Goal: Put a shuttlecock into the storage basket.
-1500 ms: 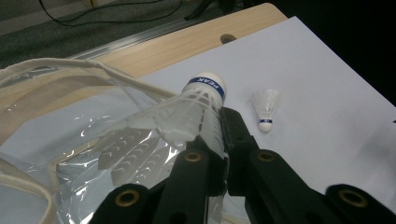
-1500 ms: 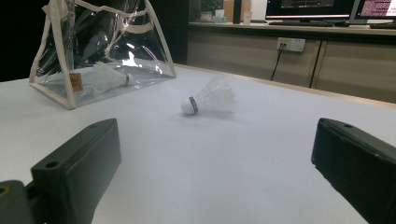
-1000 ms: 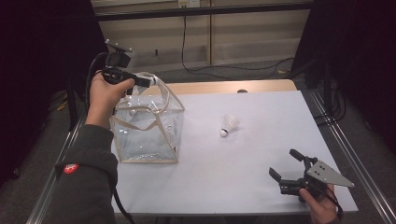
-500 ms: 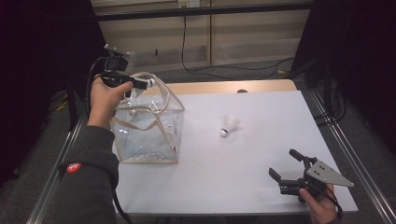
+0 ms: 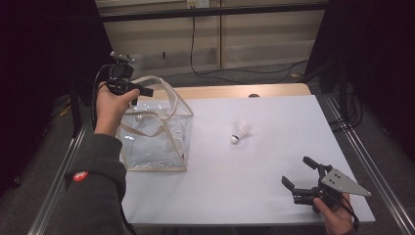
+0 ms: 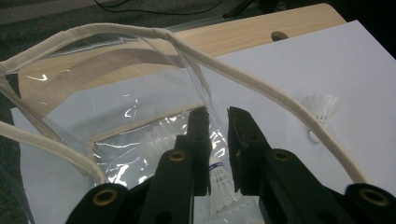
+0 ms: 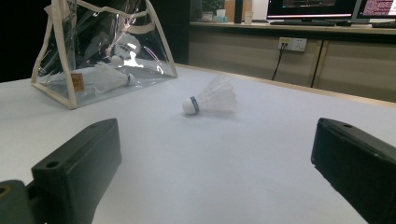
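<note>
Finding one: my left gripper (image 5: 145,91) is held over the open mouth of the clear bag (image 5: 156,142), which stands at the left of the table (image 5: 254,196). In the left gripper view its jaws stand narrow with a slim gap. They have just been opening. A shuttlecock in the bag (image 6: 219,182) shows through that gap, cork upward, below the pads and, as far as I can judge, free of them. The bag's clear wall edge also runs up through the gap.

Finding two: my right gripper (image 5: 296,171) rests low at the near right corner of the table, jaws spread wide and holding nothing.

Finding three: the loose shuttlecock (image 5: 240,131) lies on its side on the white tabletop, well apart from the bag and from both grippers. In the right gripper view it sits ahead between the jaws, cork to the left.

Assessment: the step in hand is the release of one shuttlecock into the bag. The next move calls for lifting the left gripper clear of the cream handles, then bringing a gripper down on the loose shuttlecock and closing lightly on its cork, not the feathers
</note>
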A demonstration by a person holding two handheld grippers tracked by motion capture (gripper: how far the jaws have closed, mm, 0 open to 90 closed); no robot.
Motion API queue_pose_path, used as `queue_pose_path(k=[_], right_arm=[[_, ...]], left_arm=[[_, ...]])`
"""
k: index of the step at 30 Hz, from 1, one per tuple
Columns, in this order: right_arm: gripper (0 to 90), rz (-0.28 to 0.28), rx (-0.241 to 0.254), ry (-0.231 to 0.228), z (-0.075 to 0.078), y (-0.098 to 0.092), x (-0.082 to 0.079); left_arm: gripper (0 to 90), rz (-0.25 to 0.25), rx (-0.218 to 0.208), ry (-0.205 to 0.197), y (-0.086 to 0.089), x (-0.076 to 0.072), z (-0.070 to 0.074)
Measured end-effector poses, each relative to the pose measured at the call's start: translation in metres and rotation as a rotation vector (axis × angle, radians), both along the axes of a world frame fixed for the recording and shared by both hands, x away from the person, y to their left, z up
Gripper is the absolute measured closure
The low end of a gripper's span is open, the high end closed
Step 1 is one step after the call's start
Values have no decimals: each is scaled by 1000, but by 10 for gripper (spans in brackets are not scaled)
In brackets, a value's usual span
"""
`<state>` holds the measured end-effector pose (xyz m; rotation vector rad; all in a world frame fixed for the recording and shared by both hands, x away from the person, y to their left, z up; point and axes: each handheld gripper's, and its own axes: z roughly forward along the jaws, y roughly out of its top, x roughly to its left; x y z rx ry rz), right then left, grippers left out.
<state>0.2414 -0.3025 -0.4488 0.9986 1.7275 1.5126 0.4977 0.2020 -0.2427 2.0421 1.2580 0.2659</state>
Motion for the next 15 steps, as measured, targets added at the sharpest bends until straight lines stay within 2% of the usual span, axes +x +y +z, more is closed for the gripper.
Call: queue_pose_path(k=[5,15], right_arm=[[14,0,-1,-2,0,0,0],[14,1,-3,-2,0,0,0]], left_arm=[[738,-13,-15,-6,-3,-3,2],[628,-63,-35,20,-15,-9,4]])
